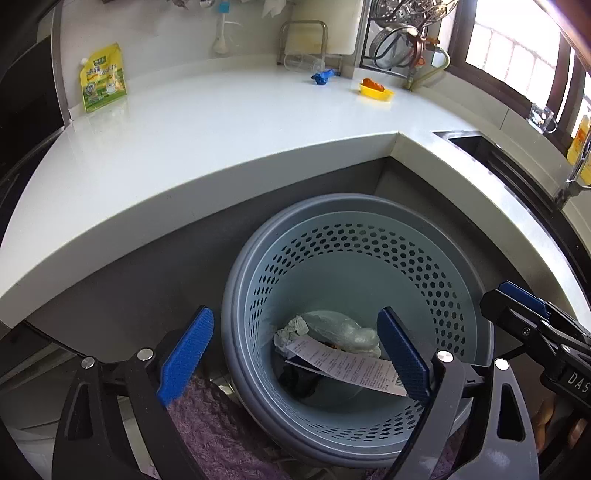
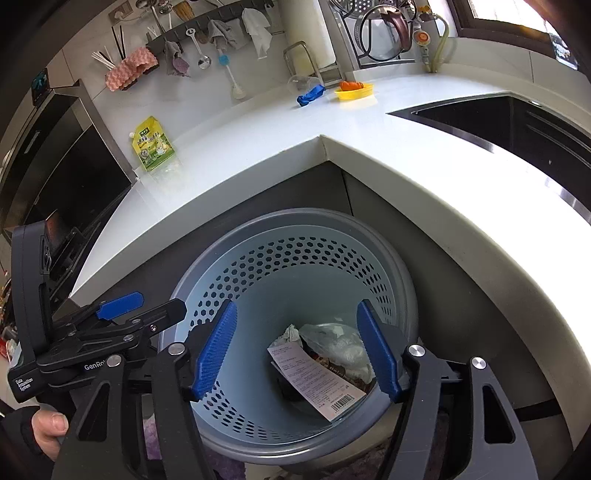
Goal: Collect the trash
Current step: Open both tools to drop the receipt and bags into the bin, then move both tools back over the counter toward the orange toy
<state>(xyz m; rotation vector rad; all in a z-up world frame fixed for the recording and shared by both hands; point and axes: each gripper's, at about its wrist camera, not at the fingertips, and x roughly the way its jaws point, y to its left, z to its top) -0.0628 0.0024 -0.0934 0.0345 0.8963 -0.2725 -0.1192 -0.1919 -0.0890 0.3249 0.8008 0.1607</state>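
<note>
A grey-blue perforated trash bin [image 1: 424,258] [image 2: 258,266] stands on the floor below the counter corner. Inside lie a white receipt [image 1: 351,363] [image 2: 314,376], a crumpled plastic bag [image 1: 340,330] [image 2: 340,343] and crumpled paper [image 1: 291,328]. My left gripper [image 1: 295,350] is open and empty above the bin's mouth. My right gripper [image 2: 297,350] is open and empty above the bin too. On the counter lie a yellow-green pouch [image 1: 103,79] [image 2: 153,146] and a blue crumpled piece [image 1: 323,76] [image 2: 310,95].
The white L-shaped counter [image 1: 221,122] [image 2: 369,122] holds a yellow dish with an orange item [image 1: 376,89] [image 2: 354,90]. A sink [image 2: 498,118] lies at the right. A purple mat [image 1: 210,435] lies on the floor by the bin. A dish rack [image 2: 376,33] stands at the back.
</note>
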